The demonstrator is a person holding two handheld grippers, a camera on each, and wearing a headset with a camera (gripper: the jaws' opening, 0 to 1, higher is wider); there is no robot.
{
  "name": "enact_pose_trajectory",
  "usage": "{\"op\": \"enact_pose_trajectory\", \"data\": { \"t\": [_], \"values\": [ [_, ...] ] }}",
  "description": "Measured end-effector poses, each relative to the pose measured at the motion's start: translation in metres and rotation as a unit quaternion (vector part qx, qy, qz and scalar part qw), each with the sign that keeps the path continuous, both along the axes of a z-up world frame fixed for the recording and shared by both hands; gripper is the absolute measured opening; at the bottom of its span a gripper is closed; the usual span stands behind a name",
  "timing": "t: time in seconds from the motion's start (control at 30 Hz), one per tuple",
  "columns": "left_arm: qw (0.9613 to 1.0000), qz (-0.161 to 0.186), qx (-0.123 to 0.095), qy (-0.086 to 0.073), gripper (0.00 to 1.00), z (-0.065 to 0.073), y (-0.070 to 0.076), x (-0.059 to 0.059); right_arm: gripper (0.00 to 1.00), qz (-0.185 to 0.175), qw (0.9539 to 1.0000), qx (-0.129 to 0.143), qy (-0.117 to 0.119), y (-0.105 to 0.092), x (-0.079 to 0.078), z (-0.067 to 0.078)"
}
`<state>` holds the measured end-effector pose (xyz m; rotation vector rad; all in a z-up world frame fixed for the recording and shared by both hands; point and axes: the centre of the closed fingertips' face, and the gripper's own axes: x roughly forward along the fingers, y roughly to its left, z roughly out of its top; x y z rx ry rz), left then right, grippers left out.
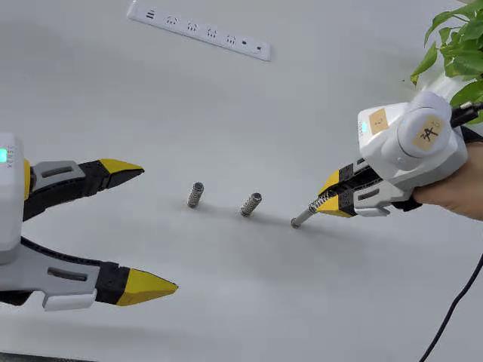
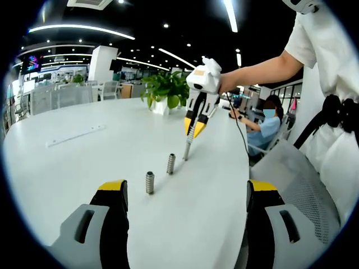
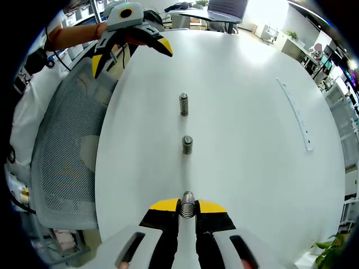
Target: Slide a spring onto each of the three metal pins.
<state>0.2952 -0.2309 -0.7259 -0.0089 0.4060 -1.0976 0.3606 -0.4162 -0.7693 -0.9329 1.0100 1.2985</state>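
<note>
The yellow-tipped grey right hand-held gripper (image 1: 326, 200) is clenched on a small silver coil spring (image 1: 321, 202). In the right gripper view the spring's end coil sits between the closed tips. A thin metal pin (image 1: 300, 219) runs through this spring and slants down out of the tips, its lower end touching the white counter (image 1: 226, 302).

To the left of it, in a row, stand a middle spring-covered pin (image 1: 250, 204) and a far spring-covered pin (image 1: 195, 194), near each other but apart.

The matching left hand-held gripper (image 1: 156, 229) is released, its jaws spread wide and empty, facing the row. It is well apart from the far pin, with bare counter between them.

A long white power strip (image 1: 198, 30) lies at the far side of the counter. A green leafy plant (image 1: 456, 45) is beyond the right hand, and a black cable (image 1: 453, 309) trails below it. In the left gripper view the counter's edge curves along the right, with a grey mesh chair (image 2: 297, 179) just beside it.
</note>
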Motion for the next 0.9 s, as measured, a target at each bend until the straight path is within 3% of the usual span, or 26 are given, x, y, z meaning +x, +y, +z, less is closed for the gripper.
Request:
{"op": "enact_pose_trajectory", "data": {
  "t": [0.9],
  "values": [
    [1.0000, 0.000, -0.003, 0.007, 0.86, -0.004, -0.001, 0.001, 0.06, 0.004, 1.0000, -0.002, 0.006, 0.000, 0.001, -0.018]
  ]
}}
